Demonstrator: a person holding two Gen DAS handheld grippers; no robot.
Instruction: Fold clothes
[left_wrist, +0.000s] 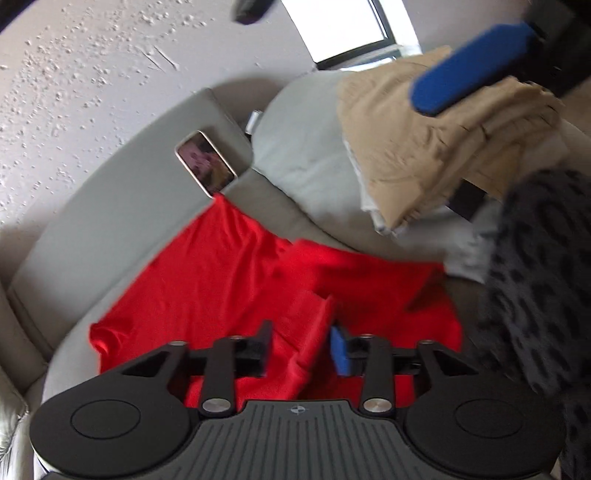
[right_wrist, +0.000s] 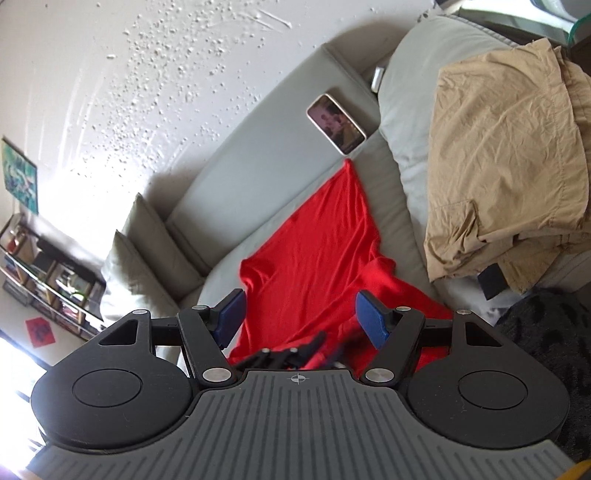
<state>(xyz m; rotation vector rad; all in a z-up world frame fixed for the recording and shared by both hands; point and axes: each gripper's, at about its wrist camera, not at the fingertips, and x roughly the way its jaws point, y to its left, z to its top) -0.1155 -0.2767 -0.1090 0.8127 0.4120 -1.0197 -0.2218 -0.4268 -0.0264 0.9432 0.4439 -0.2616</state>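
1. Right now, a red shirt (left_wrist: 236, 280) lies spread out on the seat of a grey sofa (left_wrist: 122, 206). One corner of it reaches up to the sofa back.
2. The left gripper (left_wrist: 303, 350) is low over the near part of the red shirt. A raised fold of the red cloth sits between its two fingers. The fingers are partly open, and I cannot tell if they press the fold, because the picture is blurry.
3. One left finger has a blue pad (left_wrist: 340, 350). The other looks black.
4. The right gripper (right_wrist: 298, 320) is wide open and holds nothing. It is up above the near part of the red shirt (right_wrist: 317, 236). Both of its pads (right_wrist: 371, 319) are blue.
5. In the left view, a blue finger of the right gripper (left_wrist: 476, 66) shows at the top right, in front of the tan clothes.
6. A phone (right_wrist: 335, 123) leans on the sofa back, just past the far corner of the shirt.
7. A tan piece of clothing (right_wrist: 502, 158) lies in a heap on a grey cushion (right_wrist: 410, 85) beside the shirt.
8. A grey cloth with dark spots (left_wrist: 535, 280) is at the right edge.
9. A shelf with books (right_wrist: 48, 273) stands by the white wall at the far left of the right view.
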